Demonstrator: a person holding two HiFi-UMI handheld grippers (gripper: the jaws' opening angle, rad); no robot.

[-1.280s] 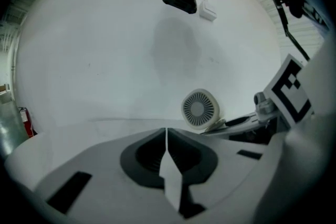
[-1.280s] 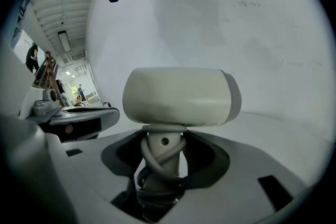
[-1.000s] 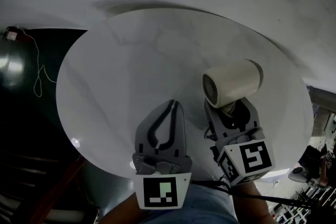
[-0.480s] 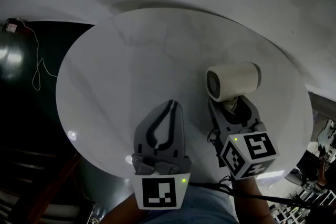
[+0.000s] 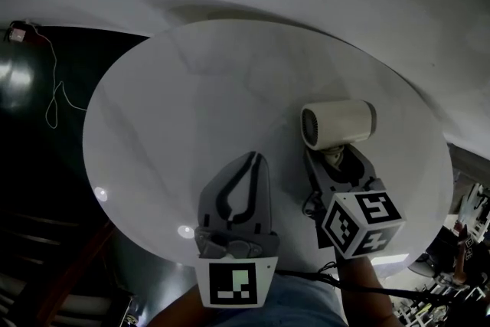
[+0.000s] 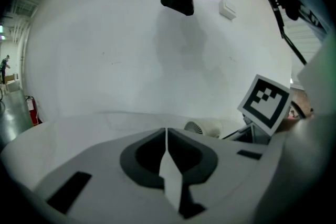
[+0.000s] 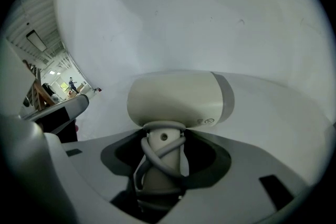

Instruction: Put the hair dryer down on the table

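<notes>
The cream hair dryer (image 5: 339, 123) lies with its barrel sideways, low over the right half of the round white table (image 5: 191, 103); I cannot tell if it touches. Its handle, wrapped in its grey cord, sits between the jaws of my right gripper (image 5: 334, 157), which grip it while starting to open. In the right gripper view the hair dryer (image 7: 176, 98) fills the middle above the right gripper (image 7: 160, 157). My left gripper (image 5: 250, 158) is shut and holds nothing, left of the dryer. The left gripper (image 6: 166, 136) sees the hair dryer (image 6: 207, 127) beyond its tips.
The table's near edge runs just under both grippers. Dark floor lies to the left, with a thin white cable (image 5: 53, 99) and a dark shiny round object (image 5: 14, 92). A black cable (image 5: 398, 291) trails off at the bottom right.
My right gripper has lowered the hair dryer toward the tabletop and drawn it slightly nearer. The left gripper has hardly moved.
</notes>
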